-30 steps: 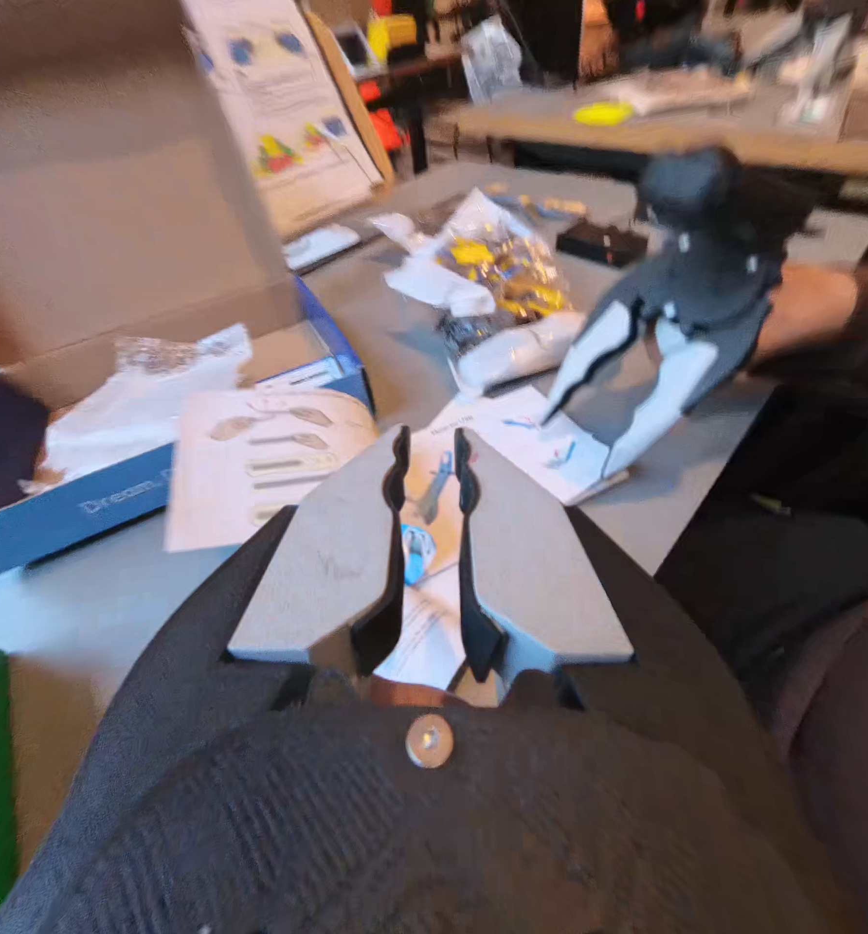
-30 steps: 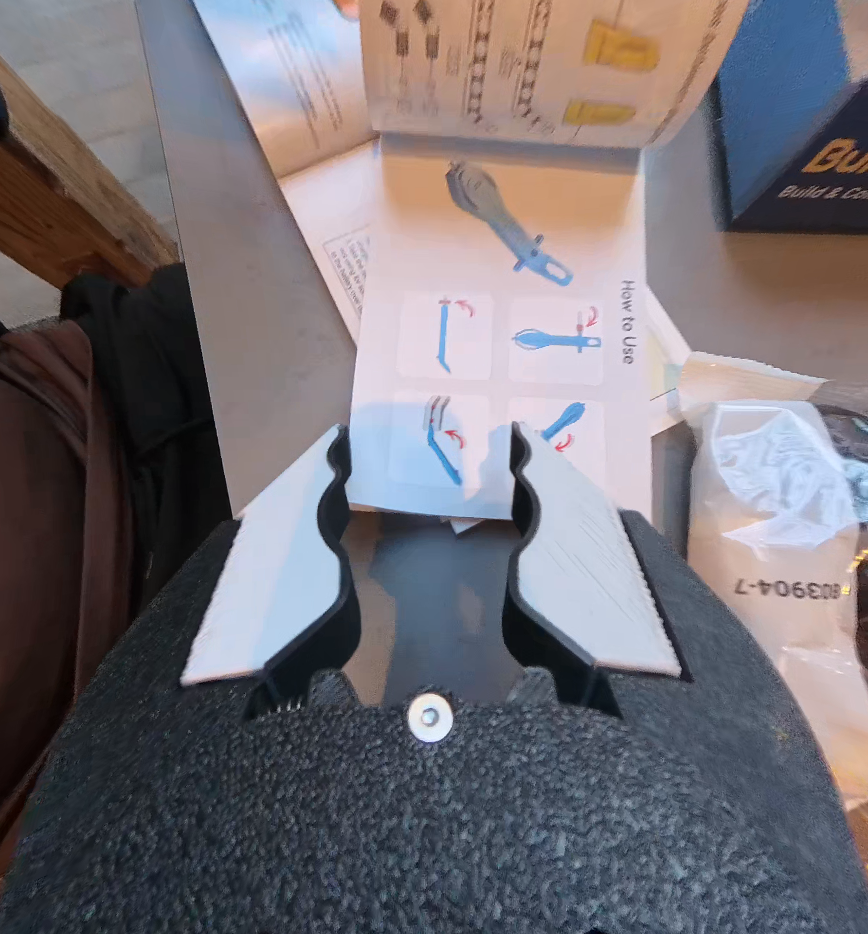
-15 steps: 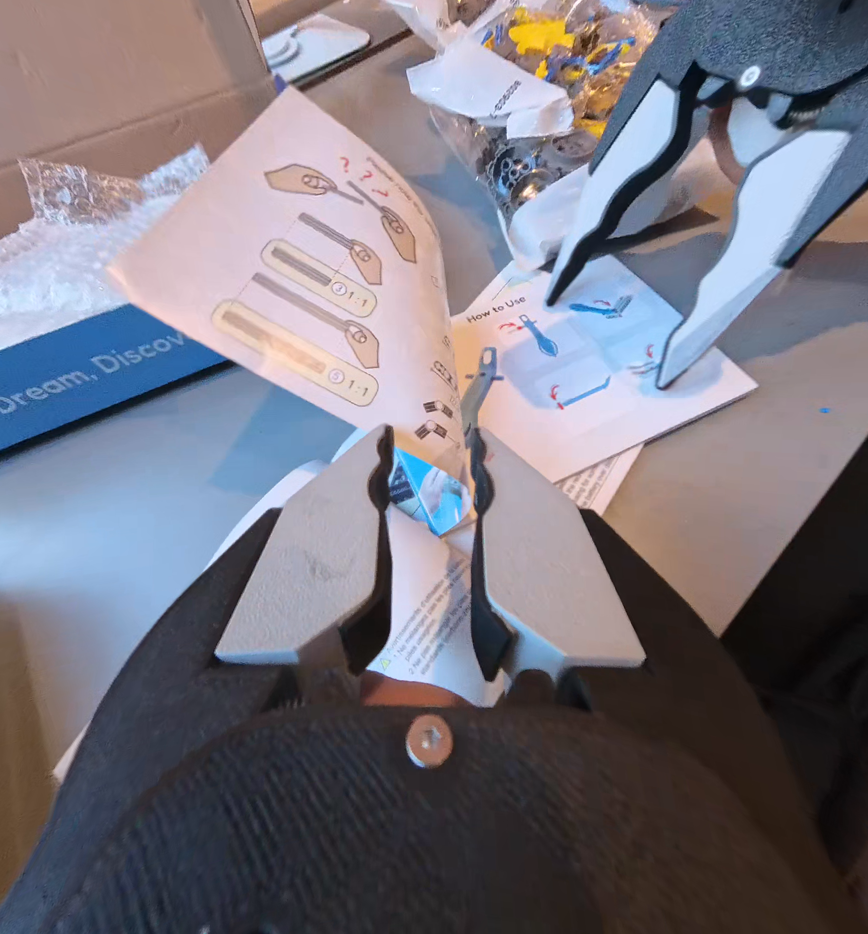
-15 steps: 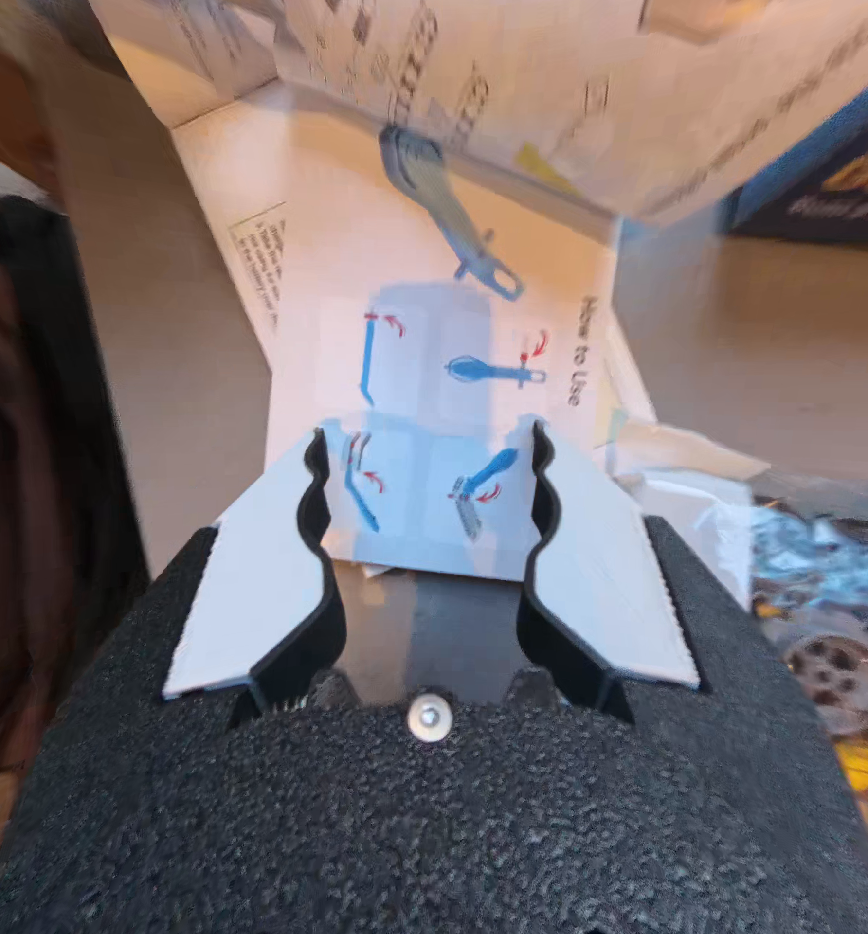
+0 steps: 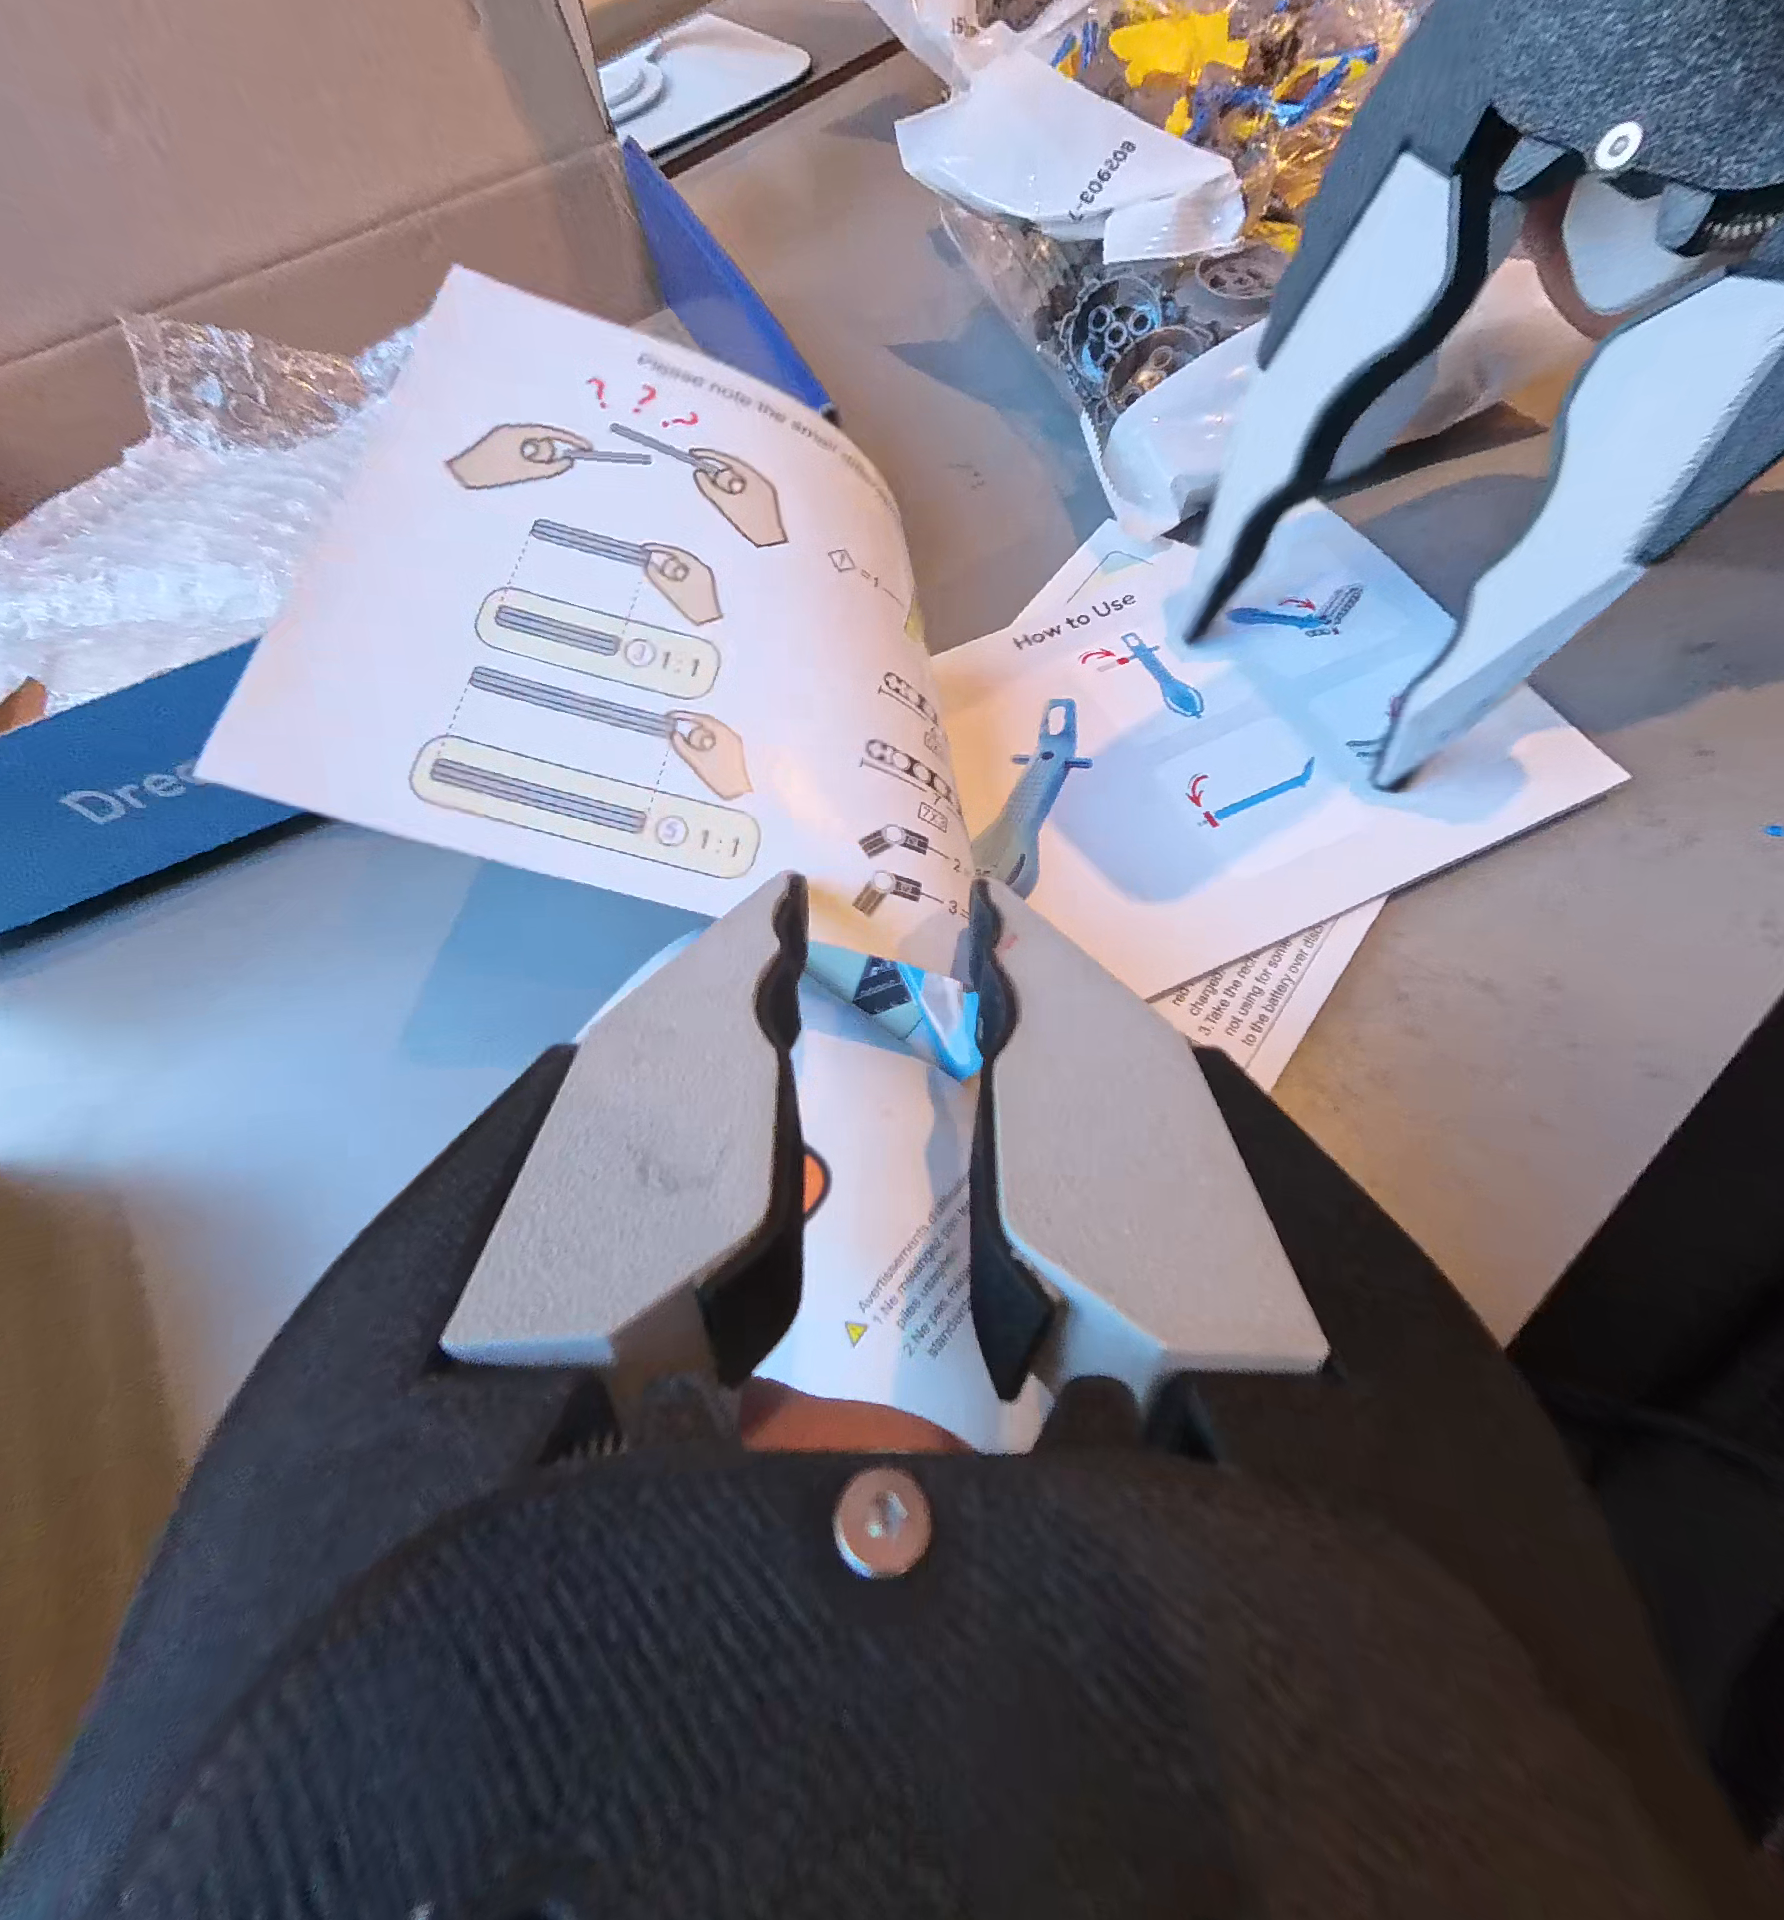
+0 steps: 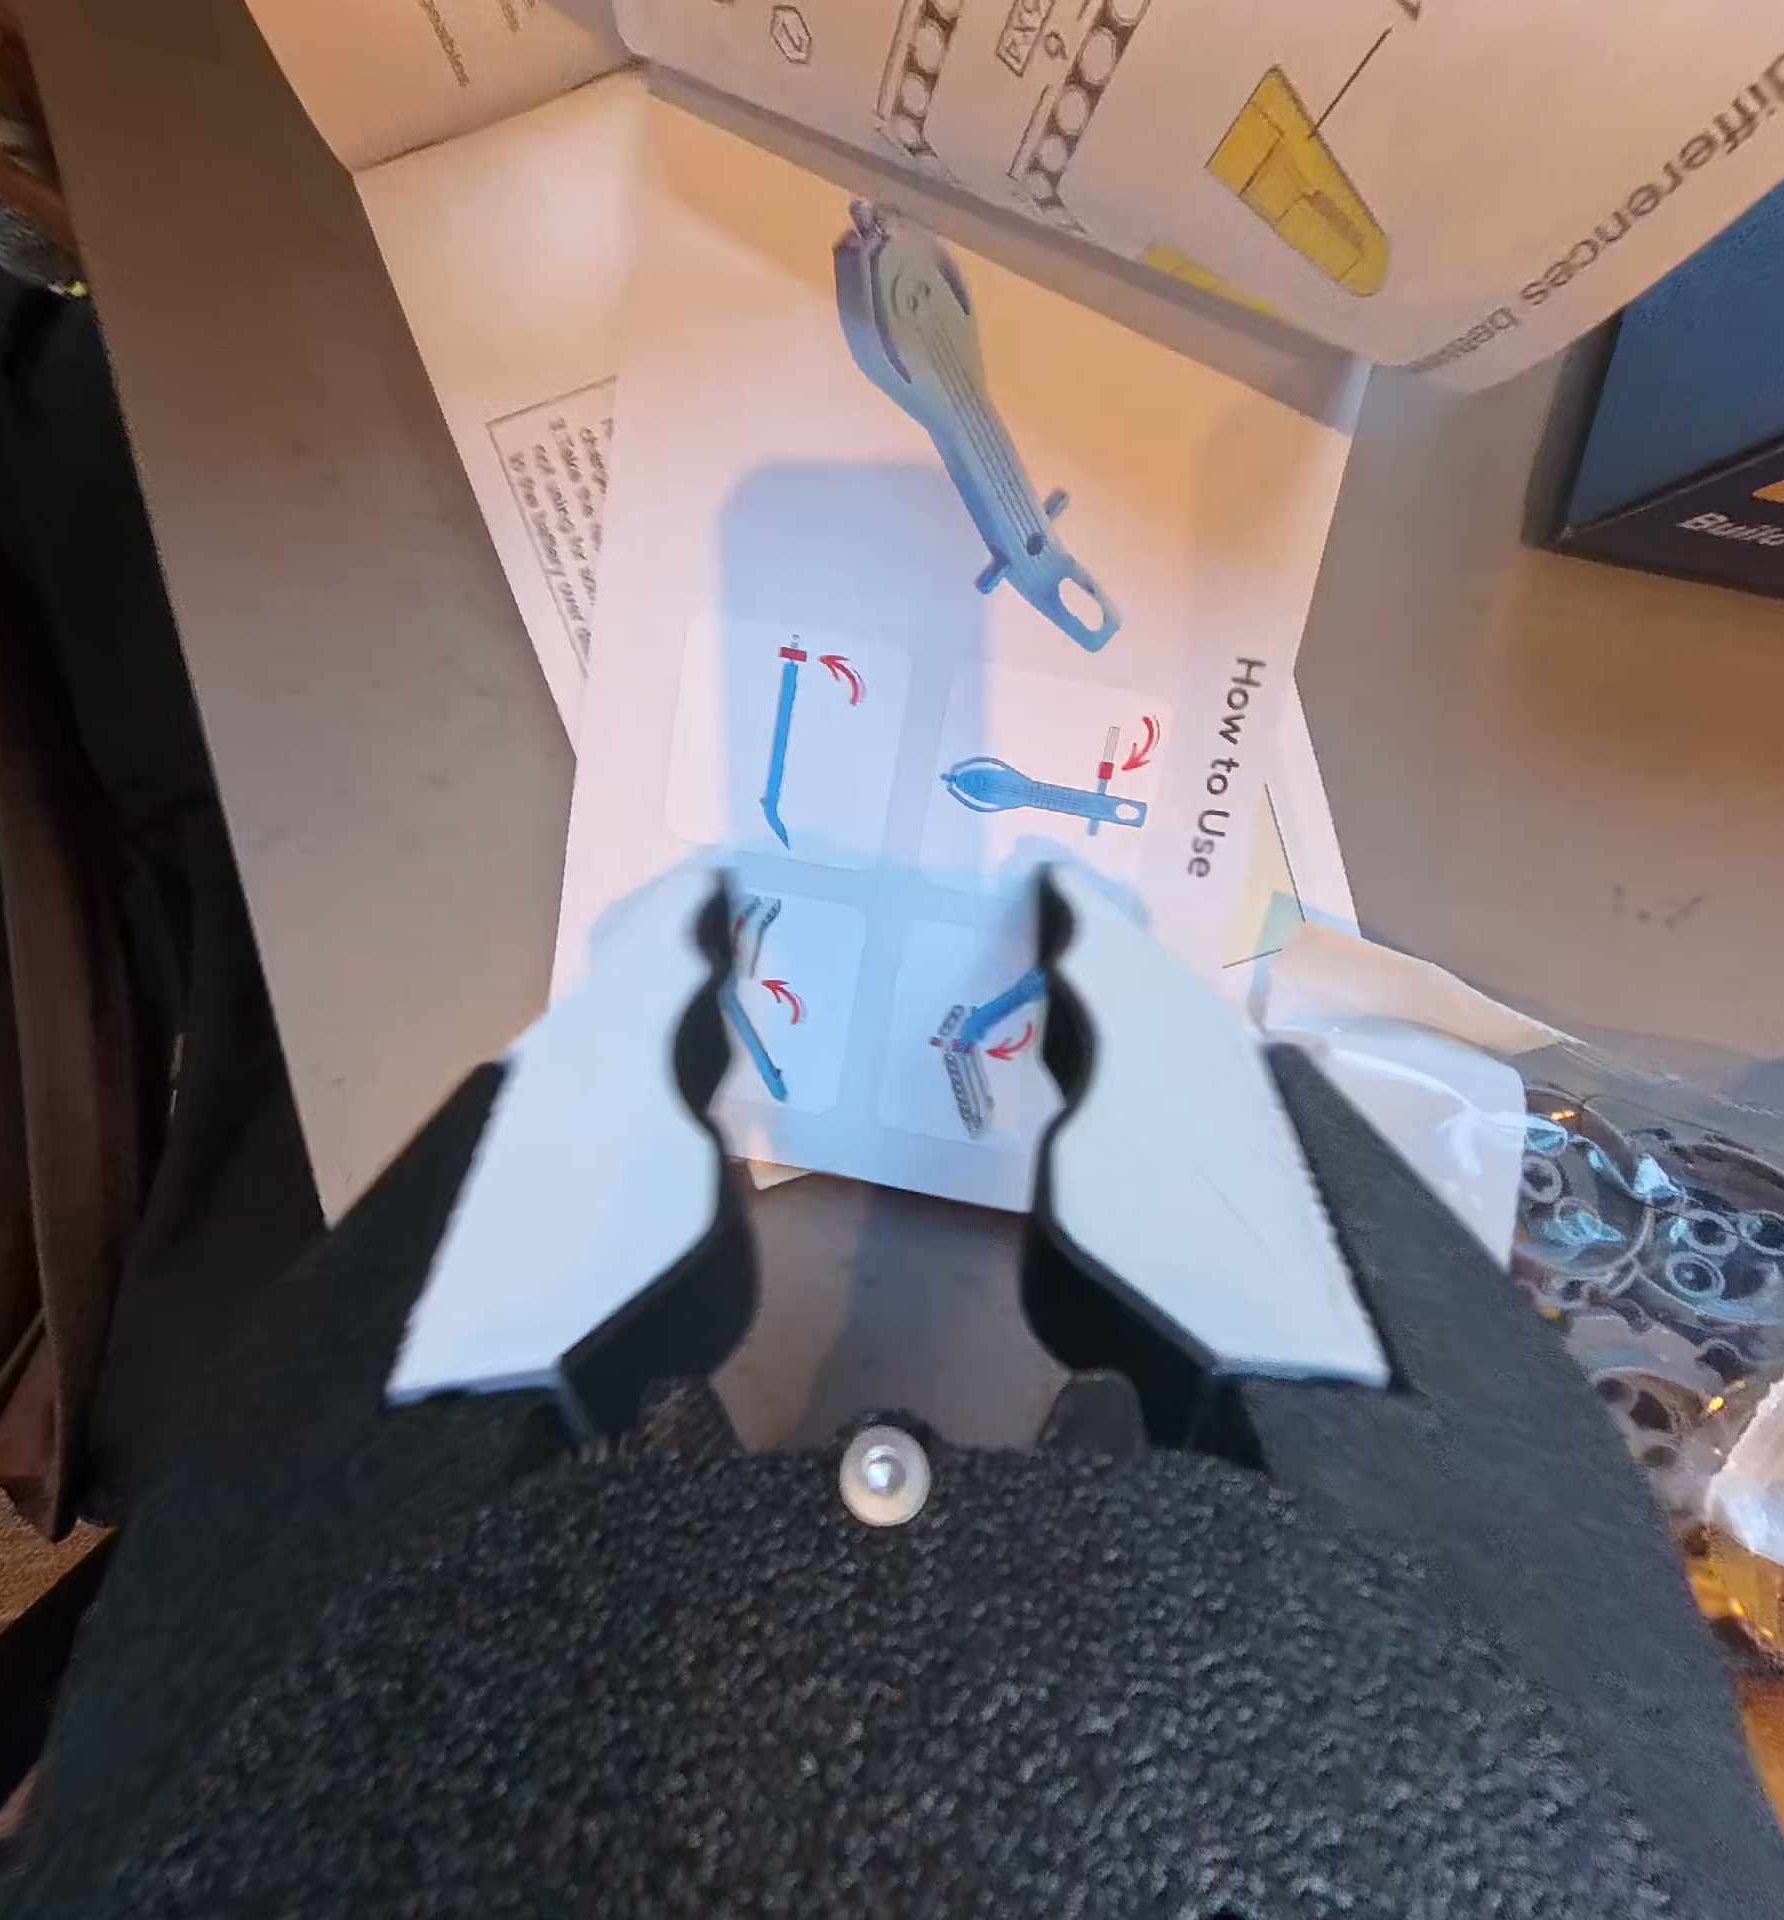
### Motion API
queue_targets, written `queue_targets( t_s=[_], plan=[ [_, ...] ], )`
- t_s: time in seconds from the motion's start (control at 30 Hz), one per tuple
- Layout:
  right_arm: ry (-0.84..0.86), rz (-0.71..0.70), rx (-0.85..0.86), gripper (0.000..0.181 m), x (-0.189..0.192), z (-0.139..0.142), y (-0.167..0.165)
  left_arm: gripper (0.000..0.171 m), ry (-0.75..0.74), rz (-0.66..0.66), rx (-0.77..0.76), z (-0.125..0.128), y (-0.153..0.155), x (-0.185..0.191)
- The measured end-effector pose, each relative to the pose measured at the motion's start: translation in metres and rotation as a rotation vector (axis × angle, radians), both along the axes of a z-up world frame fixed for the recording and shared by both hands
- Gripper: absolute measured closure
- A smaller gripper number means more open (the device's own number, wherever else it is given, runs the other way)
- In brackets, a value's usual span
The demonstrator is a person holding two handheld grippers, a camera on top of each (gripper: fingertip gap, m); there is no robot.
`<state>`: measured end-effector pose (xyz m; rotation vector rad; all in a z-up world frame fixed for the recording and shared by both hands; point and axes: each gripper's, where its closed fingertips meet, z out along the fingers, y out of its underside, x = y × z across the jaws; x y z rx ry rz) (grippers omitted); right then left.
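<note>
Two grippers work over a grey tabletop point(image 5: 1646, 1039) beside an open blue-sided cardboard box point(image 5: 244, 208). A white illustrated instruction booklet point(image 5: 576, 623) is held up by a folded corner, pinched between the narrowly parted fingers of the left gripper point(image 5: 883, 925) — a firm, steady pinch is judged best. The right gripper point(image 6: 883, 914), jaws wide and empty, is angled downward, tips pressing a flat white diagram sheet point(image 6: 867, 540) — both fingertips point(image 5: 1205, 623) planted.
</note>
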<state>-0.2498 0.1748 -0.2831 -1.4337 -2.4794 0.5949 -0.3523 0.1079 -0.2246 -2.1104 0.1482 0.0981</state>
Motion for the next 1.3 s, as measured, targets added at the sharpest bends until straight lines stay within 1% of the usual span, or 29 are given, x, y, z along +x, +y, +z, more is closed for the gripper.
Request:
queue_targets(
  t_s=[0.07, 0.1, 0.2, 0.27, 0.37, 0.47, 0.53, 0.63, 0.7, 0.77, 0.8, 0.83, 0.87, 0.9, 0.93, 1.0, 1.07, 1.13, 1.23, 1.3],
  plan=[
    [0.025, -0.004, -0.028, 0.169, -0.002, 0.002, -0.005, 0.144, 0.006, 0.003, 0.014, 0.005, -0.001, 0.001],
    [0.042, -0.013, -0.044, 0.178, -0.004, 0.002, -0.006, 0.144, 0.009, 0.003, 0.020, 0.007, -0.002, 0.001],
    [0.057, -0.045, -0.100, 0.181, -0.006, 0.002, -0.006, 0.144, 0.012, -0.029, 0.039, 0.013, -0.004, 0.011],
    [0.059, -0.065, -0.125, 0.181, -0.007, 0.002, -0.006, 0.143, 0.024, -0.092, 0.039, 0.013, -0.005, 0.026],
    [0.066, -0.075, -0.131, 0.181, -0.008, 0.002, -0.005, 0.142, 0.103, -0.215, 0.007, 0.006, -0.004, 0.059],
    [0.084, -0.084, -0.115, 0.181, -0.010, 0.006, -0.004, 0.139, 0.178, -0.282, -0.028, -0.003, 0.000, 0.082],
    [0.111, -0.091, -0.143, 0.181, -0.012, 0.017, -0.006, 0.139, 0.215, -0.284, -0.026, -0.004, 0.002, 0.085],
    [0.153, -0.102, -0.213, 0.181, -0.017, 0.040, -0.009, 0.137, 0.287, -0.273, -0.019, -0.005, 0.003, 0.078],
    [0.159, -0.123, -0.207, 0.181, -0.018, 0.046, -0.004, 0.137, 0.330, -0.277, -0.013, -0.006, 0.001, 0.074],
    [0.142, -0.112, -0.211, 0.181, -0.012, 0.048, -0.006, 0.137, 0.335, -0.278, -0.005, -0.002, -0.002, 0.069],
    [0.135, -0.102, -0.210, 0.179, -0.008, 0.046, -0.009, 0.137, 0.320, -0.266, 0.000, 0.001, -0.003, 0.066],
    [0.134, -0.097, -0.205, 0.164, -0.005, 0.043, -0.010, 0.137, 0.298, -0.252, 0.003, 0.002, -0.003, 0.061],
    [0.133, -0.095, -0.194, 0.153, -0.003, 0.038, -0.012, 0.137, 0.277, -0.230, 0.005, 0.003, -0.003, 0.056],
    [0.129, -0.095, -0.176, 0.145, 0.000, 0.032, -0.012, 0.137, 0.261, -0.190, 0.005, 0.002, -0.001, 0.047],
    [0.119, -0.095, -0.155, 0.136, 0.003, 0.026, -0.012, 0.137, 0.240, -0.152, -0.003, -0.001, 0.002, 0.039],
    [0.086, -0.100, -0.132, 0.109, 0.007, 0.013, -0.014, 0.135, 0.176, -0.111, -0.030, -0.013, 0.005, 0.031],
    [0.050, -0.108, -0.123, 0.105, 0.011, 0.005, -0.014, 0.134, 0.133, -0.095, -0.053, -0.022, 0.008, 0.028],
    [0.059, -0.106, -0.106, 0.106, 0.010, 0.003, -0.014, 0.129, 0.125, -0.166, -0.066, -0.026, 0.007, 0.041],
    [0.074, -0.105, -0.071, 0.116, 0.006, 0.002, -0.011, 0.120, 0.232, -0.233, -0.054, -0.020, 0.006, 0.053],
    [0.088, -0.095, -0.050, 0.116, 0.005, 0.001, -0.010, 0.118, 0.296, -0.242, -0.080, -0.022, 0.008, 0.054]
  ],
)
